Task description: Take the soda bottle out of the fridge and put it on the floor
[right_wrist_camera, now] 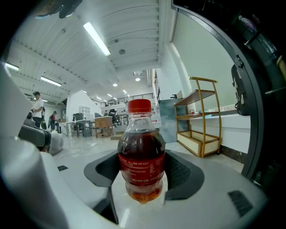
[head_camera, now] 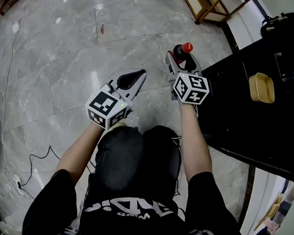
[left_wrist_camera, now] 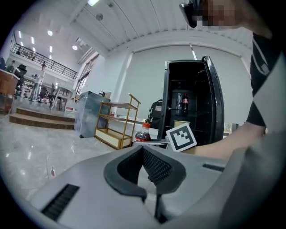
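While the person crouches on the grey marbled stone floor (head_camera: pixel 51 60), the right claw (head_camera: pixel 181 61) is clamped on a clear plastic soda bottle (head_camera: pixel 181 51) of dark cola with a red cap and red label. The two dark pads hold it upright by its lower body. Whether its base touches the floor cannot be told. The bottle is outside the tall black fridge (left_wrist_camera: pixel 213 112), which stands open close by on the right, with two more dark bottles (left_wrist_camera: pixel 182 102) on a shelf inside.

The left claw (head_camera: pixel 134 79) hovers beside the right one, apart from the bottle, its jaws together with nothing between them. The person's black-clad knees (head_camera: pixel 137 158) sit directly behind both claws.

A pale yellow plastic tub (head_camera: pixel 261 87) rests on the black surface at the right of the head view. Beyond the bottle a low gold-framed shelf rack (right_wrist_camera: pixel 203 120) stands against the white wall. A thin black cable (head_camera: pixel 31 156) trails over the floor at the left.
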Tool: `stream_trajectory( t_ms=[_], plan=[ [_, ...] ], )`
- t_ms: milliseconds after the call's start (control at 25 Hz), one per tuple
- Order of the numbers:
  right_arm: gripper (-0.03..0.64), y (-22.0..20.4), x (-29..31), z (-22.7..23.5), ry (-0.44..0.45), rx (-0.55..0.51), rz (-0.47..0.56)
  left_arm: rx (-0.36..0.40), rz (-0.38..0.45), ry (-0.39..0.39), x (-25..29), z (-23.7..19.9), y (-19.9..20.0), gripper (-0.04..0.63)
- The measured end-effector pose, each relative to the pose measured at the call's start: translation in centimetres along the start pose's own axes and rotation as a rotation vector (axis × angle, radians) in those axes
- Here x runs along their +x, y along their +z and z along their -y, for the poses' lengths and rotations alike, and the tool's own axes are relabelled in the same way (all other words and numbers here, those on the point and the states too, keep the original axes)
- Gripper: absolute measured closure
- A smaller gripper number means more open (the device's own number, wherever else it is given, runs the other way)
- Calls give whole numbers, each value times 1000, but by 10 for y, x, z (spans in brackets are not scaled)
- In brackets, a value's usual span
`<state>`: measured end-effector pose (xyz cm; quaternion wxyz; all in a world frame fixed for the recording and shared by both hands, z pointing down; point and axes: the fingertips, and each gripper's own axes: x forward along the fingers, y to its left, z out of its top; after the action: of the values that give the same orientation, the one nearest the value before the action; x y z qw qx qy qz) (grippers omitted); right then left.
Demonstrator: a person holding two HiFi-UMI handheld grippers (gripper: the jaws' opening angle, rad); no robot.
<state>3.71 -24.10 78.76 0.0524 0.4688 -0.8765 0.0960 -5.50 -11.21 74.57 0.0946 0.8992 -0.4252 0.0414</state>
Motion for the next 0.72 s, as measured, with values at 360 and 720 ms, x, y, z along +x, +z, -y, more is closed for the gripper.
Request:
stream_trajectory(
  t_ms=[360,720],
  plan=[
    [302,-34,23,8,51,-35,-23,-8,-18,-6,12,-6,-32,589],
    [302,-97,58,13,104,-52,-39,-38,-54,-23,37,-20,-86,589]
  ],
)
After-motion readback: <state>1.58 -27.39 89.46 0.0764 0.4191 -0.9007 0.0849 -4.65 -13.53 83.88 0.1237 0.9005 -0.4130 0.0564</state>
